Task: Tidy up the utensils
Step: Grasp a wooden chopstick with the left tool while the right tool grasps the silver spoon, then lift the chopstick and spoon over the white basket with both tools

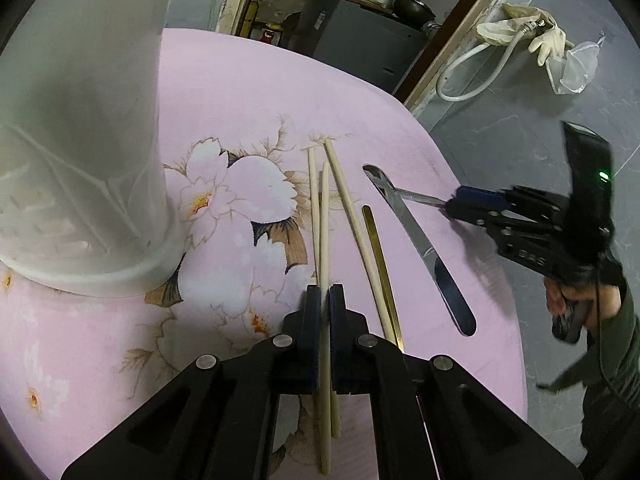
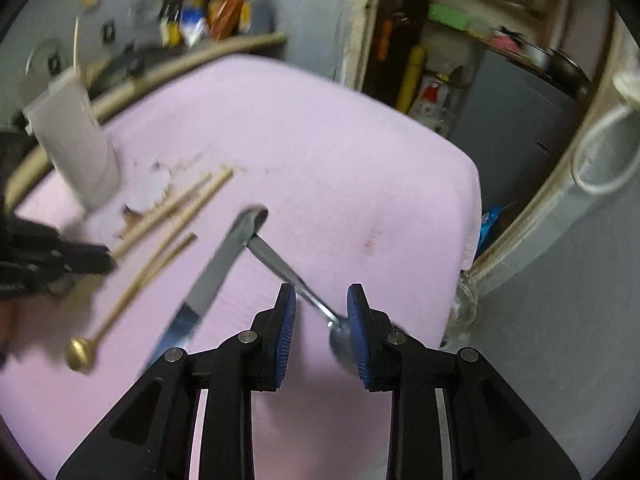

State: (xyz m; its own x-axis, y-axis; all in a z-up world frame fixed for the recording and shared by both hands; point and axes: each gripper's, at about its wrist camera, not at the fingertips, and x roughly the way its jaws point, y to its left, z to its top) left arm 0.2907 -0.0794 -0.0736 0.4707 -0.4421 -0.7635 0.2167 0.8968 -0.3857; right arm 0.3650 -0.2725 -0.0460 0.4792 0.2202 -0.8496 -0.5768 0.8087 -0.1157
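My left gripper (image 1: 325, 292) is shut on one wooden chopstick (image 1: 325, 216) lying on the pink flowered cloth (image 1: 240, 92). Two more chopsticks (image 1: 352, 216) lie beside it, then a thin gold spoon (image 1: 380, 264) and a steel knife (image 1: 420, 244). A steel spoon (image 1: 416, 198) leans across the knife's far end toward my right gripper (image 1: 452, 204). In the right wrist view my right gripper (image 2: 321, 296) stands open. The steel spoon (image 2: 280, 260) runs between its fingers, its bowl against the right pad. The knife (image 2: 216, 276) and gold spoon (image 2: 132, 292) lie to the left.
A tall white translucent holder (image 1: 80, 160) stands at the table's left, also seen blurred (image 2: 76, 144). The table edge drops off just right of the spoon. Rubber gloves and a hose (image 1: 520, 36) lie on the grey floor; a grey cabinet (image 1: 360, 40) stands beyond.
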